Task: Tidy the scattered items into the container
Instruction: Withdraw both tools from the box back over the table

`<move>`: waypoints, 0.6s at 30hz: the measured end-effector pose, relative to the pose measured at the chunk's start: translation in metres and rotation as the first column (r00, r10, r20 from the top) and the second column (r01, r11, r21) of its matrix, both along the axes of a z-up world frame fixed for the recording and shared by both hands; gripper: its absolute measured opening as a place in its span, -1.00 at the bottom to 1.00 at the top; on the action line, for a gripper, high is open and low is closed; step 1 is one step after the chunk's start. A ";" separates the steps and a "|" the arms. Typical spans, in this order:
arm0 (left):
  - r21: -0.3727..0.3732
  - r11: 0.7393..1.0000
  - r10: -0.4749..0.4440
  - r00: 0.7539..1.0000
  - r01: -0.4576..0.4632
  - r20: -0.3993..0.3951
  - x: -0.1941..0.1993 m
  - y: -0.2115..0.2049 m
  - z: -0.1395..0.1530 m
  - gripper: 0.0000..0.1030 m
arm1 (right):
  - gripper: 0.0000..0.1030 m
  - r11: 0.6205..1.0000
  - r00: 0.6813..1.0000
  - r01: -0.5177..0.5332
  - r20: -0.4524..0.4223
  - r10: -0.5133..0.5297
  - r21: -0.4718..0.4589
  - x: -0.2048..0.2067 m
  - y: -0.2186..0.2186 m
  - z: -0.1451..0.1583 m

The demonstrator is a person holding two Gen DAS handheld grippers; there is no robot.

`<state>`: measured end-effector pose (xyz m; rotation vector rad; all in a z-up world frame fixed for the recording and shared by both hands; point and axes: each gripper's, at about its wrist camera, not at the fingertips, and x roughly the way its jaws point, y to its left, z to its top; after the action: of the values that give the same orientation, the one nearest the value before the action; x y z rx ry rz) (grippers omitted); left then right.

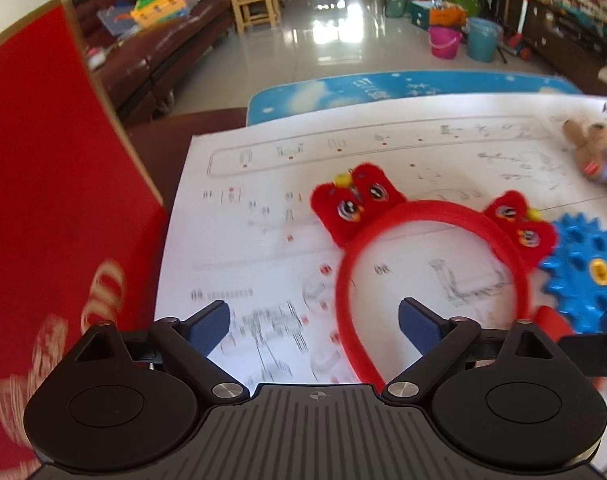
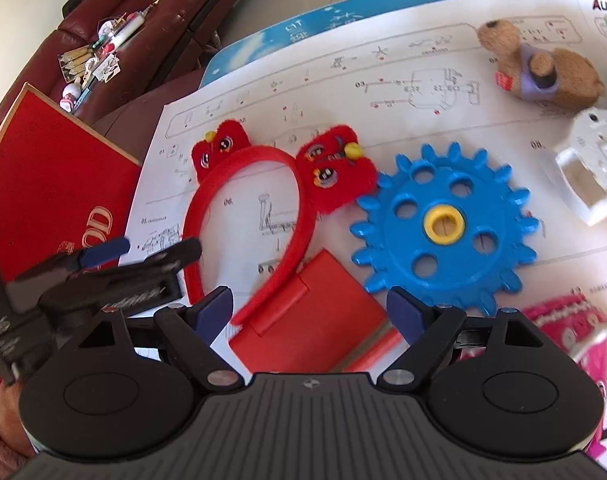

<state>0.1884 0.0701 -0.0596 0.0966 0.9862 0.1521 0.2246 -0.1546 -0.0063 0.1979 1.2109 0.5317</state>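
- The red headband [image 1: 431, 248] lies flat on the paper-covered table [image 1: 263, 184]; one end runs between the left gripper [image 1: 313, 326] fingers, untouched.
- The right gripper [image 2: 309, 312] fingers stand wide over a red box [image 2: 315, 312].
- The blue gear [image 2: 443, 224] lies just ahead-right of them.
- The red container [image 1: 43, 180] stands left.

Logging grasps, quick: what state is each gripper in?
Left gripper: open, empty, over the fuzzy red headband.
Right gripper: open, empty, above the flat red case.
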 end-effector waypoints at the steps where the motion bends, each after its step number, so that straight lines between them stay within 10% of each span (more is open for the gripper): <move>1: 0.014 1.000 -0.004 1.000 0.004 -0.014 0.005 0.000 -0.004 0.67 | 0.66 1.000 1.000 -0.003 0.008 0.003 -0.005 0.003 0.004 0.000; 6: 0.016 1.000 -0.005 0.999 0.006 -0.038 0.015 0.004 -0.015 0.40 | 0.48 0.998 0.998 -0.039 0.054 0.042 -0.045 0.018 0.029 -0.006; 12: -0.033 0.997 -0.070 0.996 0.069 -0.057 0.008 -0.004 -0.012 -0.71 | -0.04 0.999 0.998 -0.022 0.060 0.025 -0.042 0.026 0.044 -0.019; 18: -0.021 0.996 -0.085 0.994 0.084 -0.074 -0.015 -0.008 -0.011 -0.73 | -0.36 0.995 0.993 -0.075 0.085 0.081 -0.069 0.014 0.049 -0.019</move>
<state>0.1732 0.0626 -0.0711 0.1278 1.0558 0.0624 0.2382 -0.1052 -0.0258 0.0712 1.1524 0.5624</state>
